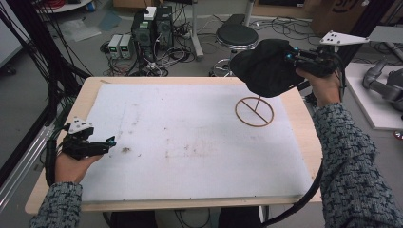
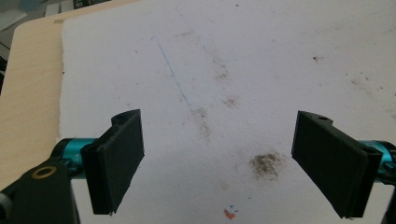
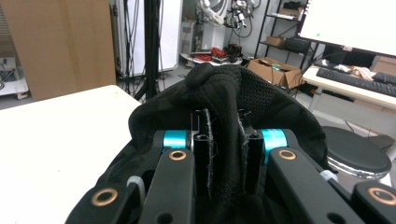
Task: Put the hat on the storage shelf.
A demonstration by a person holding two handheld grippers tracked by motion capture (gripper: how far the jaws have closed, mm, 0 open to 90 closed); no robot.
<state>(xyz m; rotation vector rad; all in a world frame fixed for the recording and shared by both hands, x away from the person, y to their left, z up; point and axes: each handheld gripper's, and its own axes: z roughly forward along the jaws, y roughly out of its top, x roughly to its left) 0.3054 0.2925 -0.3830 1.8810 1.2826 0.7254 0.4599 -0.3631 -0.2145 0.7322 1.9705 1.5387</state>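
A black knitted cap (image 1: pixel 266 66) hangs in the air above the table's far right corner, and my right gripper (image 1: pixel 291 57) is shut on its edge. In the right gripper view the cap's fabric (image 3: pixel 224 100) is pinched between the two closed jaws. Below the cap, a thin wooden stand with a round ring base (image 1: pixel 254 112) sits on the white mat (image 1: pixel 190 137). My left gripper (image 1: pixel 112 142) rests low at the near left of the mat, open and holding nothing; its jaws stand wide apart over the stained mat (image 2: pixel 215 93).
The table's bare wooden border (image 1: pixel 90 95) runs around the mat. Beyond the far edge stand a black stool (image 1: pixel 236 35), computer boxes (image 1: pixel 152 28) and cables on the floor. A white bench with a grey part (image 1: pixel 380 90) is to the right.
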